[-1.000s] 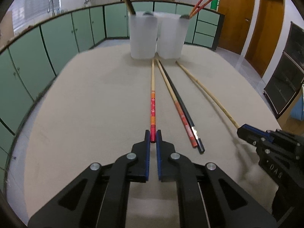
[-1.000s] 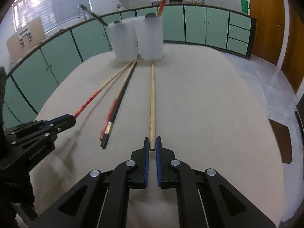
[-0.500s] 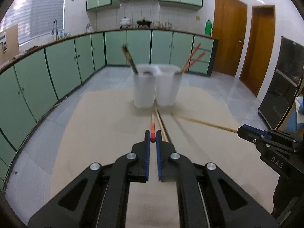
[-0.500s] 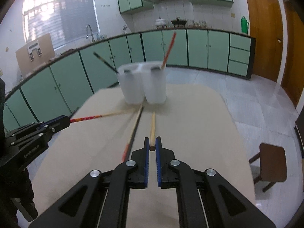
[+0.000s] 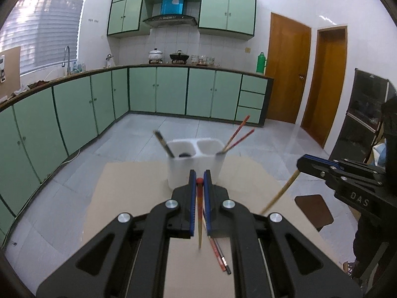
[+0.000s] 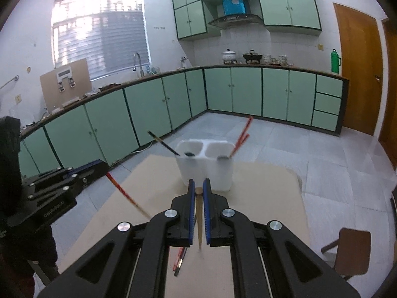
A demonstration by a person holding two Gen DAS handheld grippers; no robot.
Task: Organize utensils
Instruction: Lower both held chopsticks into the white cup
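Note:
My left gripper [image 5: 199, 173] is shut on the red top end of a red-and-wood chopstick [image 5: 200, 223], which hangs down above the beige table [image 5: 124, 198]. My right gripper [image 6: 198, 182] is shut on the top of a plain wooden chopstick [image 6: 199, 223], also lifted. Each gripper shows in the other's view: right gripper [image 5: 301, 164], left gripper [image 6: 101, 167]. Ahead stands a white two-compartment holder [image 5: 196, 166]. Its left cup holds a dark chopstick [image 5: 162, 141], its right cup two red ones [image 5: 238, 134]. A red and a black chopstick [image 5: 220, 255] lie on the table below.
A brown stool [image 6: 352, 248] stands on the tiled floor right of the table. Green kitchen cabinets [image 5: 74, 114] run along the left and back walls. Wooden doors [image 5: 287, 69] are at the back right. A person's dark sleeve [image 6: 15, 236] shows at the left edge.
Both grippers have risen well above the table, each lifting its chopstick off the surface. The chopsticks lay flat before and now hang down. The holder looks lower in both views.

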